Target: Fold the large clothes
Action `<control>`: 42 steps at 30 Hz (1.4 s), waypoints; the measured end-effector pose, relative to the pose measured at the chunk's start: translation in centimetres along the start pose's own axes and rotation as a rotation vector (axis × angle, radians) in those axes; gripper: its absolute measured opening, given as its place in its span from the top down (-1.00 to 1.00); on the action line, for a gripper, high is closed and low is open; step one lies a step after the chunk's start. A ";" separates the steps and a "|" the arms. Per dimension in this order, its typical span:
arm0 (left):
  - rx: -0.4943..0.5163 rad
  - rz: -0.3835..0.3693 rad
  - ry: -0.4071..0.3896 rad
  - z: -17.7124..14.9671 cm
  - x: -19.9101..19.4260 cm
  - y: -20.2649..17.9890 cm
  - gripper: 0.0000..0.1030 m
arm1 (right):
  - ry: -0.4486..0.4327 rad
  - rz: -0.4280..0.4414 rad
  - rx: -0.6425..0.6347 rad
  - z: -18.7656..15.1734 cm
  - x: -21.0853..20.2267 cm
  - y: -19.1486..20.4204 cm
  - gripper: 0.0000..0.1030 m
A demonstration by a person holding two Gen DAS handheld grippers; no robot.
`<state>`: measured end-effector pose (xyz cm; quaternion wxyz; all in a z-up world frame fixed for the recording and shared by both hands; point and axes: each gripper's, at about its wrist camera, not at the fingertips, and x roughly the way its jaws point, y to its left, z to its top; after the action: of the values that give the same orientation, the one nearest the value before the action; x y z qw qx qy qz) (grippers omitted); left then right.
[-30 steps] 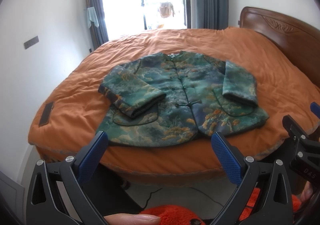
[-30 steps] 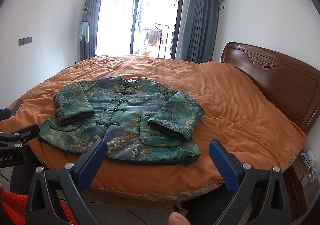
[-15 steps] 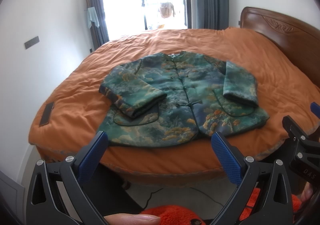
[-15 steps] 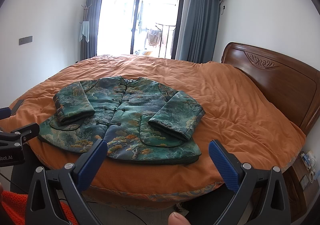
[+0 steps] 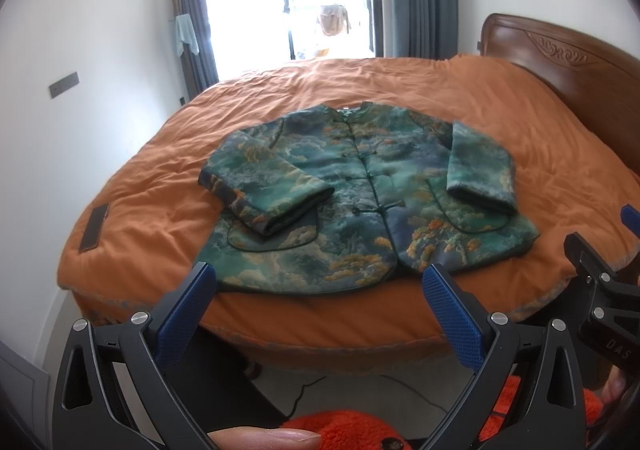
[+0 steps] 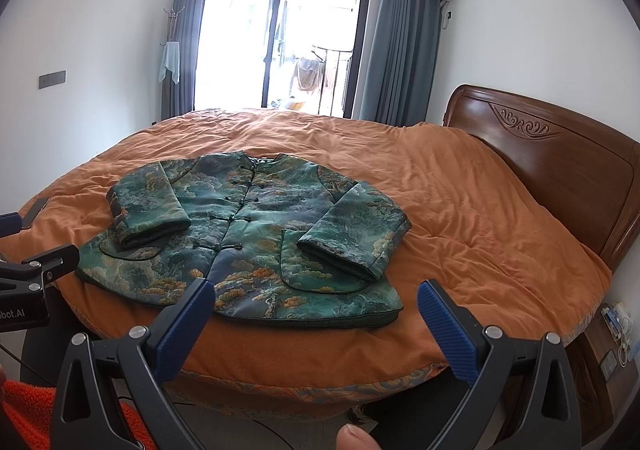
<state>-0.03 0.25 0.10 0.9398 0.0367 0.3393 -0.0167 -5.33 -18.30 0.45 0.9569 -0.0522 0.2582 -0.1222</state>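
Right now the green padded jacket point(image 5: 360, 201) lies flat and face up near the front edge of the bed point(image 5: 500, 109), buttoned down the middle, with its collar pointing to 12 o'clock and its bottom hem at 6 o'clock. Both sleeves are already folded in over the front, one at about 9 o'clock point(image 5: 264, 189) and one at about 3 o'clock point(image 5: 480, 173). So the sleeve step looks done, and I think the next step is to fold the body. The left gripper point(image 5: 320, 302) is spread wide and holds nothing, hanging in the air just before the hem. The right gripper point(image 6: 316, 310) is spread wide and empty too. Next, each one likely needs to go down to a hem corner, pinch the thick cloth, and lift it up toward the collar. The cloth is puffy, so the pinch must be firm.
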 end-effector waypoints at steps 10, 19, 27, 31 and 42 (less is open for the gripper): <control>0.002 0.001 0.000 0.0 0.0 0.0 -0.99 | 0.002 0.000 0.001 0.0 0.0 0.1 -1.00; 0.003 0.003 -0.002 0.0 0.0 0.0 -0.99 | 0.002 -0.001 0.000 -0.1 0.0 0.2 -1.00; 0.002 0.003 -0.002 0.0 0.0 0.0 -0.99 | 0.002 0.000 -0.003 -0.1 -0.1 0.2 -1.00; 0.004 0.003 -0.003 0.0 0.0 0.0 -0.99 | 0.001 -0.001 -0.001 -0.1 0.0 0.3 -1.00; 0.005 0.004 -0.003 0.0 0.0 0.0 -0.99 | 0.004 -0.001 -0.004 -0.1 -0.1 0.3 -1.00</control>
<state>-0.06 0.20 0.12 0.9403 0.0397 0.3375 -0.0157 -5.35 -18.00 0.36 0.9563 -0.0539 0.2603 -0.1220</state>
